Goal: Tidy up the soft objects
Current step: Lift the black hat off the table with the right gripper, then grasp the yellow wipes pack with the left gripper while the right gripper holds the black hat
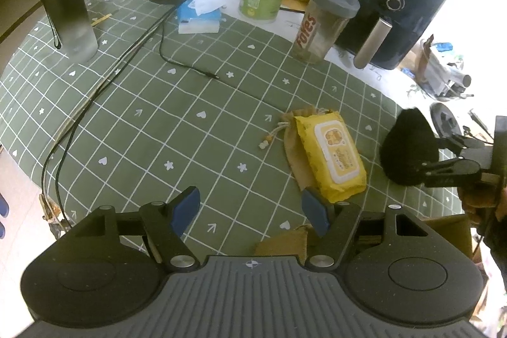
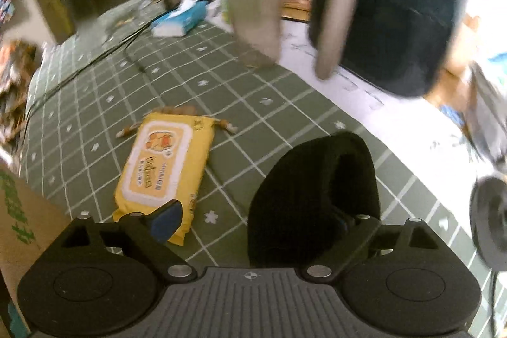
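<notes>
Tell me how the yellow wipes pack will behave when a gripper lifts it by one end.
The yellow wipes pack looks like a soft film pouch, so it will probably sag. Its glossy wrapper may slip between the pads. It lies partly on a brown drawstring pouch, which might get dragged along.

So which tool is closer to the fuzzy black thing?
The right tool. Its open fingers are right at the fuzzy black thing, one of them hidden behind it. The left tool hovers farther away, open, beside the yellow wipes pack.
</notes>
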`<act>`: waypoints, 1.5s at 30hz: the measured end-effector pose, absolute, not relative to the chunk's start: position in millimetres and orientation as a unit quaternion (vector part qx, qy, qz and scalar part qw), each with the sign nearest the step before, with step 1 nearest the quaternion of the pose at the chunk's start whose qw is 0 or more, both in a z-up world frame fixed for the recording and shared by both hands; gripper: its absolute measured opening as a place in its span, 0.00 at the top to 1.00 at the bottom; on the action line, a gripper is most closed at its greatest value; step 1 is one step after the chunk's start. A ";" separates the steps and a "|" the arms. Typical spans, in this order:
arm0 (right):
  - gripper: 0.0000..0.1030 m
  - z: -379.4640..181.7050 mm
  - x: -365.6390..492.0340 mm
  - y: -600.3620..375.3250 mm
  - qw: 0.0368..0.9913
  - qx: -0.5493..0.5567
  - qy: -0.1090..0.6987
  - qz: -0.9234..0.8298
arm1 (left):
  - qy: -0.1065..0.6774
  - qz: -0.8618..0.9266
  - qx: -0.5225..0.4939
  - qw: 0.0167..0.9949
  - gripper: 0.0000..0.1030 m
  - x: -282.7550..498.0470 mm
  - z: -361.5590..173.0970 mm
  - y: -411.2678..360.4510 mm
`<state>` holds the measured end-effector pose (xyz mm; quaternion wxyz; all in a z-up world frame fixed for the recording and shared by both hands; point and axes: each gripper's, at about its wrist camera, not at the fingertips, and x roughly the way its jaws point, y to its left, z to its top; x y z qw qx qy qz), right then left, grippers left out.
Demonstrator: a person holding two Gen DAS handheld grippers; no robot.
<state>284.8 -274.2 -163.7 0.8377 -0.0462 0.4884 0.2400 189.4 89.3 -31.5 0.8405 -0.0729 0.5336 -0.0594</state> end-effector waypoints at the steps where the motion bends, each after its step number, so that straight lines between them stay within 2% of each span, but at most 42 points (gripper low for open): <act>1: 0.11 -165.3 284.6 -280.7 0.839 -0.030 0.491 0.233 | 0.534 -0.060 -0.073 0.840 0.32 189.6 -31.5 89.1; 7: 0.11 -174.6 277.8 -317.9 0.846 0.058 0.496 0.186 | 0.531 -0.064 -0.073 0.842 0.32 190.6 -30.2 87.7; 14: 0.11 -168.1 276.7 -332.3 0.854 0.094 0.481 0.175 | 0.531 -0.065 -0.072 0.842 0.32 191.5 -30.3 87.7; 20: 0.11 -172.9 295.7 -343.6 0.848 0.177 0.473 0.161 | 0.531 -0.066 -0.071 0.842 0.32 192.5 -30.8 87.7; 22: 0.15 -179.9 303.6 -347.5 0.841 0.211 0.475 0.150 | 0.530 -0.066 -0.071 0.842 0.32 192.4 -30.7 87.6; 28: 0.38 -194.6 323.2 -357.4 0.815 0.304 0.475 0.130 | 0.530 -0.063 -0.071 0.843 0.32 191.1 -31.2 89.4; 29: 0.46 -195.0 324.9 -358.3 0.814 0.312 0.473 0.129 | 0.531 -0.062 -0.071 0.842 0.32 190.9 -31.8 90.1; 30: 0.62 -195.0 325.9 -358.5 0.813 0.317 0.471 0.129 | 0.531 -0.062 -0.071 0.842 0.32 191.3 -32.7 90.6; 32: 0.86 -193.9 325.5 -359.0 0.812 0.318 0.471 0.130 | 0.531 -0.064 -0.070 0.842 0.32 191.8 -32.4 91.1; 45: 0.88 -114.1 277.8 -340.3 0.876 0.159 0.424 0.166 | 0.523 -0.160 -0.025 0.837 0.32 242.4 -33.0 65.2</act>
